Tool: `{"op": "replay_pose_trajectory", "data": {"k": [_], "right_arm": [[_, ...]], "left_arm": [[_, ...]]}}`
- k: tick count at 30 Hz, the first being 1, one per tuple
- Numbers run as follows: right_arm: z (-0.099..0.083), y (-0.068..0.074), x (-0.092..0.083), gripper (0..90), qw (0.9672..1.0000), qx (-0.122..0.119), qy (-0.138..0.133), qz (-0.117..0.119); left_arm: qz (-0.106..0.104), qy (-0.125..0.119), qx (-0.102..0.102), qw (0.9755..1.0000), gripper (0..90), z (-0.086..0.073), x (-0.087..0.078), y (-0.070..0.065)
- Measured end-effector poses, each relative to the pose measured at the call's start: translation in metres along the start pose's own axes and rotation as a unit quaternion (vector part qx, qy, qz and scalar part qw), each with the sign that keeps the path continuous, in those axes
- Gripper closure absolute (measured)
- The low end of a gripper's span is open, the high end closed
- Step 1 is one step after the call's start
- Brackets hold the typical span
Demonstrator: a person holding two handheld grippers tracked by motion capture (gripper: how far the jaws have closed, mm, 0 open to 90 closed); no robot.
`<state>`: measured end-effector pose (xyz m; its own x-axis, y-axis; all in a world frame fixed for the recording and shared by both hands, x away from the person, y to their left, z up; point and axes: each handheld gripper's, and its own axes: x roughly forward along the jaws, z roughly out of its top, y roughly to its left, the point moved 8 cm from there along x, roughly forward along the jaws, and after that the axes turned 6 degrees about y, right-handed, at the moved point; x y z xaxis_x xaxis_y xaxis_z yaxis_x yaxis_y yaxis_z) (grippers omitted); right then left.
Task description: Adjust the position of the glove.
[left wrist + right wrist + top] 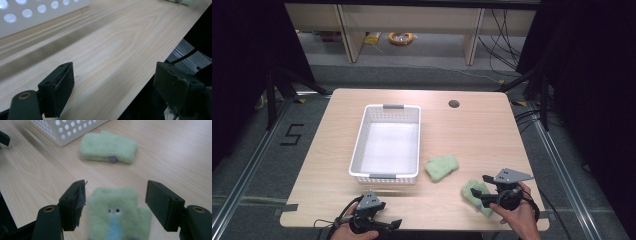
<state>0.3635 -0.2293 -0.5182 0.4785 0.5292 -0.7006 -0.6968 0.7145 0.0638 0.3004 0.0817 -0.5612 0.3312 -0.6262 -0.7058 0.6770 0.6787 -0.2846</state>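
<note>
Right tongs (115,202) apart, straddling near mitten (116,217) lying on bench (472,130), pads clear. Second mitten (442,167) beside basket (387,142). Left tongs (113,87) apart, empty.

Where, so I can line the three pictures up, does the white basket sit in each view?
High view: white basket left of the table's centre, long side running away from the person.
Left gripper view: its perforated wall in the top left corner.
Right gripper view: its corner at the top, left of centre.
Shared landmark: the folded green mitten beside that corner.
</note>
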Motion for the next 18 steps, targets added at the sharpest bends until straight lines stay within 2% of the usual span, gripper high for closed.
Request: {"op": "replay_pose_trajectory", "data": {"k": [1,2,6,7,10,11,15,18], "right_arm": [[0.001,0.002,0.001,33.6,1.0000,0.006,0.002,0.000],[0.005,0.002,0.003,33.8,1.0000,-0.006,0.002,0.001],[0.017,0.006,0.010,34.6,0.9998,-0.017,0.006,0.005],[0.019,0.006,0.011,34.7,0.9997,-0.021,0.006,0.007],[0.029,0.011,0.019,36.2,0.9995,-0.028,0.009,0.009],[0.033,0.012,0.022,37.1,0.9991,-0.038,0.011,0.013],[0.048,0.013,0.031,41.0,0.9988,-0.046,0.014,0.012],[0.056,0.014,0.038,44.2,0.9985,-0.046,0.027,0.013]], "left_arm": [[0.006,0.005,0.011,0.9999,16.2,-0.001,-0.001,0.003],[0.004,-0.004,0.001,1.0000,16.2,0.000,0.000,0.001],[0.003,-0.010,-0.003,0.9999,16.2,0.002,-0.001,0.001],[0.004,-0.005,0.004,1.0000,16.2,0.002,-0.002,0.002],[0.008,-0.001,0.004,1.0000,16.2,0.001,-0.002,0.002],[0.000,-0.004,0.004,1.0000,16.2,0.001,-0.001,0.001],[0.001,-0.008,-0.003,1.0000,16.2,0.002,-0.002,0.001],[0.003,-0.009,-0.002,1.0000,16.2,0.002,-0.002,0.001]]}}
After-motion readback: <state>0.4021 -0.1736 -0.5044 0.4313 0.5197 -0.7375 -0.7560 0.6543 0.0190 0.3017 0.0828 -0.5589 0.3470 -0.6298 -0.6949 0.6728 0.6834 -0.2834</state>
